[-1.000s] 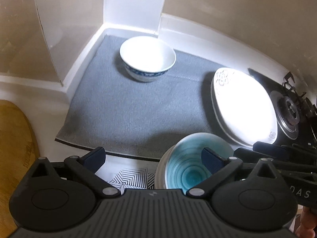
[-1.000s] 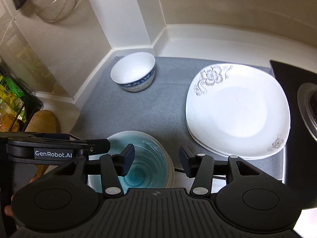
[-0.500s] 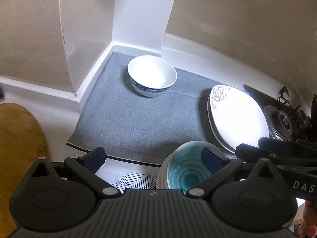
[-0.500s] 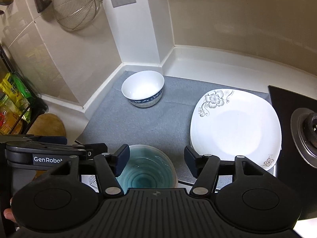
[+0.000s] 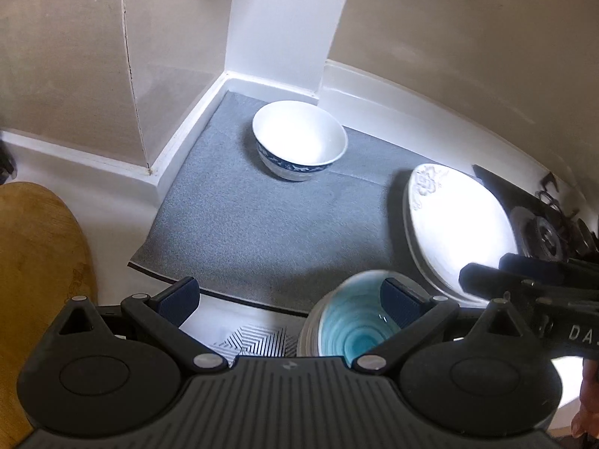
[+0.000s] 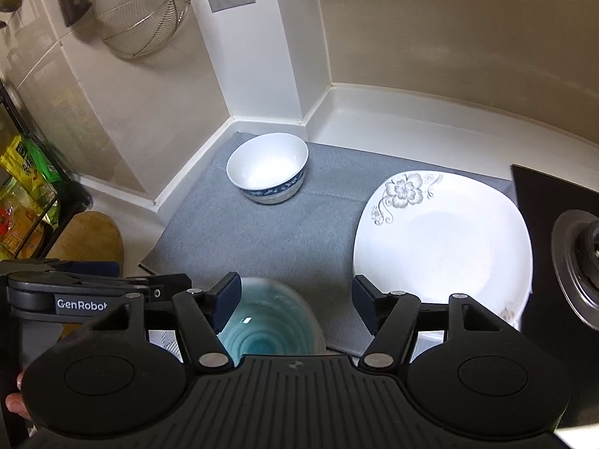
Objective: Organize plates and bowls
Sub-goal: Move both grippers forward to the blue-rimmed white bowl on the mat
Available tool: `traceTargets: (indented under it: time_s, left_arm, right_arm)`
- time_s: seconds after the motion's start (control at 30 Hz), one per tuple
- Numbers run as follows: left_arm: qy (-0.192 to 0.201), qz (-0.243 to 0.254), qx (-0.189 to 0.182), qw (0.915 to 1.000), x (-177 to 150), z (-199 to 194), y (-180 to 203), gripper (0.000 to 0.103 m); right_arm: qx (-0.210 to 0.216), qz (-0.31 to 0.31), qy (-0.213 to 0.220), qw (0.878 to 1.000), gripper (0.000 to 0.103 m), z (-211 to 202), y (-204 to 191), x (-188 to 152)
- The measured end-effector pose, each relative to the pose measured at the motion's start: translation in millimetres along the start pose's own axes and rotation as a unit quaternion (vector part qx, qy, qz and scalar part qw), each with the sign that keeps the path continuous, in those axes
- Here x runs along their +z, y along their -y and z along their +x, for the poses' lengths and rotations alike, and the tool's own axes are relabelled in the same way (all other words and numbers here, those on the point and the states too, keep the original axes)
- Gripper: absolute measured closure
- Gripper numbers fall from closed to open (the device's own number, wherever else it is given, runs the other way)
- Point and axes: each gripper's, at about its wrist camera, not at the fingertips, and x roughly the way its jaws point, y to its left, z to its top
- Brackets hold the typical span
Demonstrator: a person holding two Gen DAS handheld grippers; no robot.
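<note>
**Both tongs wide and empty above the turquoise bowls; sorting part done**

The left tongs (image 5: 288,297) are held wide apart with nothing between the pads; the right-hand pad is seen in front of the stack of turquoise bowls (image 5: 352,329), but whether it touches the rim cannot be told. The right tongs (image 6: 294,295) are likewise spread wide and grip nothing, hanging over the same stack (image 6: 267,327), whose near edge is blurred. Each tool is visible at the edge of the other's view, so the two are close together.

Beyond the tongs, the turquoise bowls are nested at the near edge of the table, partly on a black-and-white patterned mat (image 5: 254,340) and just off the grey mat (image 5: 269,232). A white bowl with a blue band (image 6: 267,166) stands upright, alone, in the far corner of the grey mat. The white flowered plates (image 6: 445,239) are stacked at the right of the mat, at least two deep.

As a judgement: plates are already gathered, and the turquoise bowls are nested, but the bowls are still in two places, well apart. Which group is to be moved cannot be told.

The white table (image 6: 404,123) is bounded by beige walls and a white pillar. A wire strainer (image 6: 140,9) hangs on the left wall, a wooden board (image 5: 33,262) lies to the left, and a black hob (image 6: 554,224) sits to the right.
</note>
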Motion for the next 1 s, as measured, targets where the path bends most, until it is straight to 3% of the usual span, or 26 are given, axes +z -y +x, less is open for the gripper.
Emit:
traceTargets:
  time_s: [0.27, 0.37, 0.47, 0.77, 1.0]
  left_arm:
    - [-0.031, -0.065, 0.063, 0.9954, 34.1, 37.0, -8.1, 0.0]
    - [-0.028, -0.099, 0.066, 0.9925, 49.2, 56.9, -15.1, 0.0]
    - [-0.028, -0.138, 0.068, 0.9877, 62.2, 76.3, -18.8, 0.0]
    - [0.003, -0.21, 0.125, 0.9696, 93.9, 119.0, -19.2, 0.001]
    - [0.008, -0.237, 0.149, 0.9601, 104.8, 143.4, -26.6, 0.001]
  right_arm:
    - [0.035, 0.013, 0.003, 0.999, 0.035, 53.8, 34.6, 43.6]
    - [0.043, 0.016, -0.001, 0.999, 0.035, 81.8, 43.0, 61.4]
    - [0.045, 0.03, -0.007, 0.999, 0.035, 109.4, 51.5, 77.9]
    - [0.036, 0.045, -0.035, 0.998, 0.035, 179.6, 60.1, 109.5]
    - [0.044, 0.033, -0.04, 0.998, 0.035, 215.4, 50.4, 118.0]
